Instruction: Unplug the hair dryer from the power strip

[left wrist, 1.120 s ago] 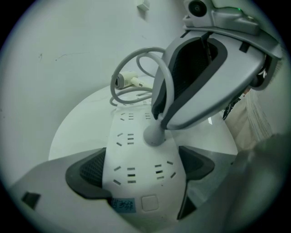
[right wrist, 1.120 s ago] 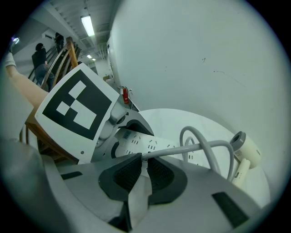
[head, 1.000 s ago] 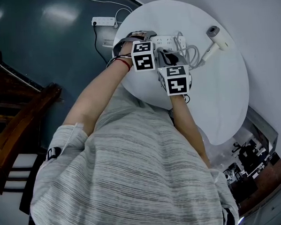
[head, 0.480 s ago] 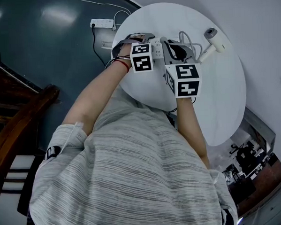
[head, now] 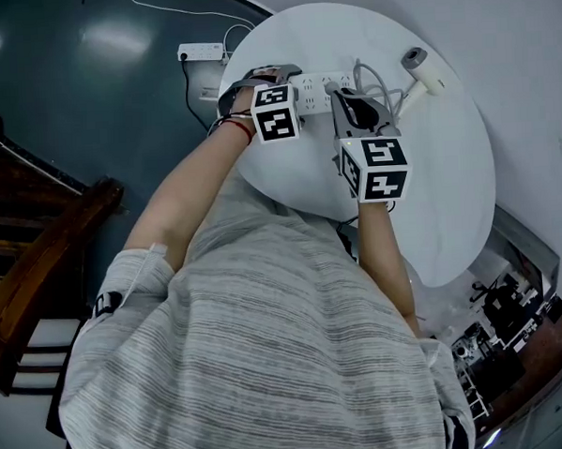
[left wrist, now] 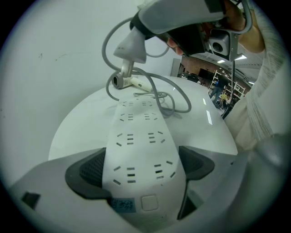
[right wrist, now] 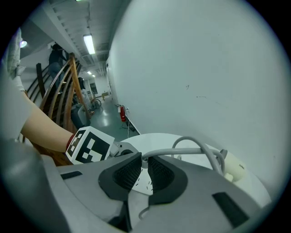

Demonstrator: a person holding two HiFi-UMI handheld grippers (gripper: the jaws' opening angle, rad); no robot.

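- The left gripper [left wrist: 142,166] clamps the near end of the white power strip [left wrist: 136,145], one dark pad against each long side, pinning it flat on the round white table [head: 430,192].
- Every socket seen on the strip in the left gripper view is empty.
- The right gripper [right wrist: 144,159] has its jaws pressed almost together, pinching the hair dryer's plug [left wrist: 131,45] where the grey cord [right wrist: 182,150] leaves it.
- The left gripper view shows that plug held up in the air above the far part of the strip, clear of the sockets.
- From the right gripper's jaws the cord arcs away to the right and then lies in loose loops on the table beyond the far end of the strip.
- The hair dryer [head: 421,68] lies on its side near the far edge of the table, close to the white wall, well apart from both grippers; it is white with a grey nozzle end.
- In the head view the two grippers sit side by side over the strip, the left one at the table's left edge.
- A second power strip [head: 201,51] lies on the dark floor beside the table.
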